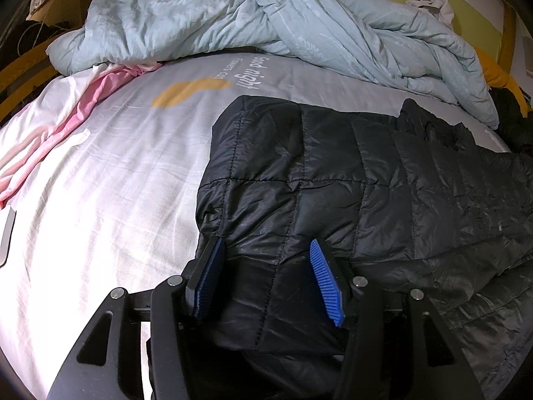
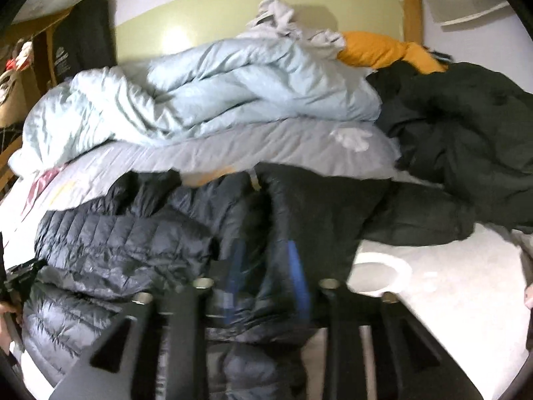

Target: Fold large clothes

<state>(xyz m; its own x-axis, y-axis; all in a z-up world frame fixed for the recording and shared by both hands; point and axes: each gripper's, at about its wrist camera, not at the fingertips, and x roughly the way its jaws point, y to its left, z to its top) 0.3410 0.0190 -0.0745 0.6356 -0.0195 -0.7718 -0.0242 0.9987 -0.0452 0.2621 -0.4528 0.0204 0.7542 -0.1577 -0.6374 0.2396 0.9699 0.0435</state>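
Left wrist view: the black jacket (image 1: 349, 180) is spread on the bed (image 1: 116, 183), lower right. Its puffy edge is pinched by the left gripper (image 1: 266, 266). A fold is held blurrily by the right gripper (image 2: 266, 266). Next, folding over is likely needed.

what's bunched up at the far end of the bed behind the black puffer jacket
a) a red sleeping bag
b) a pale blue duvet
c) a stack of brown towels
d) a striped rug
b: in the left wrist view a crumpled pale blue duvet lies heaped across the far end of the bed, beyond the black puffer jacket.
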